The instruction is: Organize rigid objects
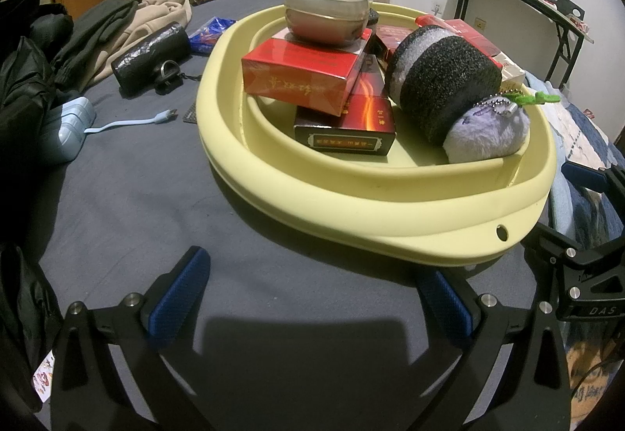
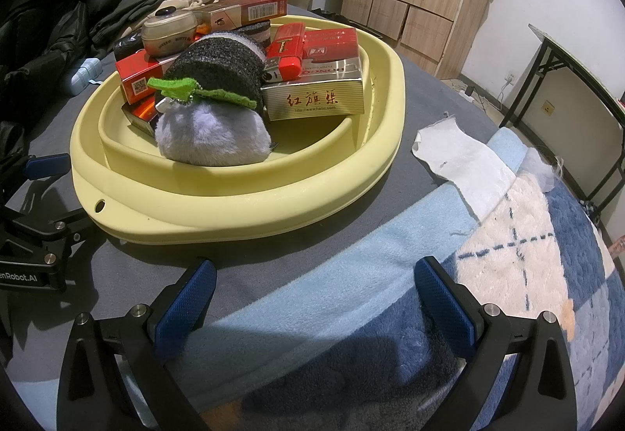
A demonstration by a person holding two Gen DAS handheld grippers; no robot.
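Observation:
A pale yellow basin [image 1: 351, 204] [image 2: 234, 196] sits on the grey bed cover. It holds stacked red boxes [image 1: 300, 75] [image 2: 136, 75], a dark red box [image 1: 347, 126], a round lidded jar [image 1: 328, 17] [image 2: 168, 29] on top, a gold box [image 2: 312, 97], a red lighter [image 2: 285, 56] and a plush toy [image 1: 449, 95] [image 2: 215, 111] in black, grey and lilac. My left gripper [image 1: 312, 298] is open over the cover, in front of the basin. My right gripper [image 2: 312, 298] is open over the blue blanket, also short of the basin. Both hold nothing.
Left of the basin lie a black pouch [image 1: 150, 54], a pale blue case [image 1: 66, 126] with a cable [image 1: 133, 122], a blue packet [image 1: 211, 31] and heaped clothes [image 1: 117, 29]. A white cloth [image 2: 465, 161] lies on the checked blanket [image 2: 527, 255]. A folding table [image 2: 578, 79] stands at right.

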